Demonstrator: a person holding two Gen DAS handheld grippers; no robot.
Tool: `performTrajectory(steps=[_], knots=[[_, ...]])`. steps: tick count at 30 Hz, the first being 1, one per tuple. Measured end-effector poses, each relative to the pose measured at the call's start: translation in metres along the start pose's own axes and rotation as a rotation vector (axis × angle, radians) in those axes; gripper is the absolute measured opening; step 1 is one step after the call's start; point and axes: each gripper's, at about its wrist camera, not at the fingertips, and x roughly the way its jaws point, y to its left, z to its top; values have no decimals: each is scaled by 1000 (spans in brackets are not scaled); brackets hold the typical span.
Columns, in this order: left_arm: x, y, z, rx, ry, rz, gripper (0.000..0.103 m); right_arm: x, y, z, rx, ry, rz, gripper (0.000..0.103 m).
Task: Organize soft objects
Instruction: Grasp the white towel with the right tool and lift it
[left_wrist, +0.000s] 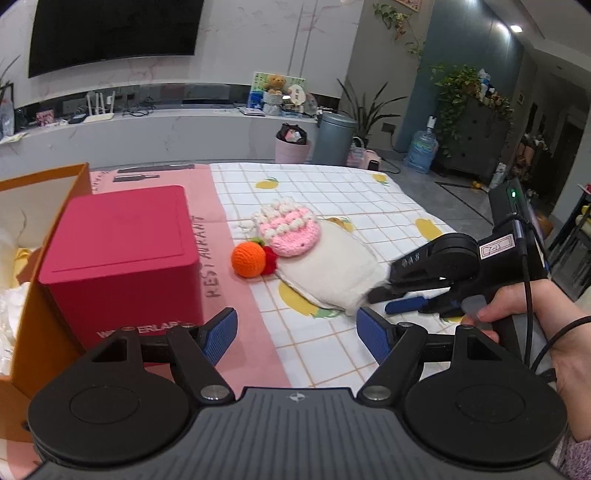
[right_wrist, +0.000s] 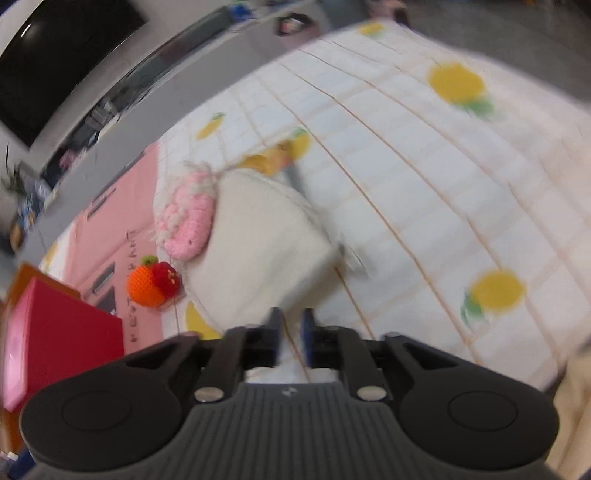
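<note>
Nearest, left hand-held gripper (left_wrist: 297, 330) spread wide, holding nothing, likely waiting. Just beyond, right hand-held gripper (left_wrist: 380, 300) pinched onto the near corner of the cream pouch (left_wrist: 328, 271) on the counter (left_wrist: 369, 206), seemingly to lift it. Farther left: orange crochet ball (left_wrist: 248, 260), pink crochet piece (left_wrist: 290, 230), red box (left_wrist: 122, 254).

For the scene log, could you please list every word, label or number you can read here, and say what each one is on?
"RESTAURANT", partly worn, on the pink mat.
"W...ERLAR...", white letters on the red box; the middle is hidden behind the fingers of the left gripper.
A handwritten white label on the right gripper: too small to read.
Pale marks on that gripper's black arm: unreadable.
Right wrist view: blurred, nothing more readable.
</note>
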Motion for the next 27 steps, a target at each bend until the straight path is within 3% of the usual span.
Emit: performTrajectory(steps=[3, 4, 5, 12, 14, 19, 20, 21, 22, 23, 24, 25, 26, 27], knots=[[6, -2, 1, -9, 16, -7, 86, 5, -3, 2, 33, 7, 48, 29], [8, -2, 0, -8, 21, -8, 86, 7, -2, 3, 51, 6, 71, 15], [9, -3, -2, -7, 24, -9, 86, 11, -4, 5, 82, 7, 98, 12], [12, 0, -4, -25, 36, 12, 86, 15, -12, 9, 157, 2, 122, 2], [11, 1, -3, -29, 35, 14, 86, -2, -6, 6, 74, -6, 108, 1], [9, 3, -1, -28, 47, 35, 86, -34, 7, -24, -197, 42, -78, 0], [9, 2, 0, -22, 47, 42, 86, -35, 7, -30, -235, 41, -143, 7], [7, 2, -1, -18, 41, 45, 86, -35, 7, -30, -235, 41, -143, 12], [6, 2, -1, -18, 38, 45, 86, -37, 10, -34, -297, -18, -249, 36], [5, 2, 0, -18, 36, 42, 86, -40, 14, -32, -337, -58, -245, 57], [4, 3, 1, -19, 36, 37, 86, -43, 19, -29, -367, -92, -203, 65], [3, 3, 1, -21, 37, 33, 86, -44, 22, -25, -373, -103, -149, 82], [4, 4, 2, -22, 37, 31, 86, -42, 25, -21, -351, -100, -93, 89], [4, 5, 2, -25, 36, 32, 86, -37, 25, -16, -298, -91, -39, 89]])
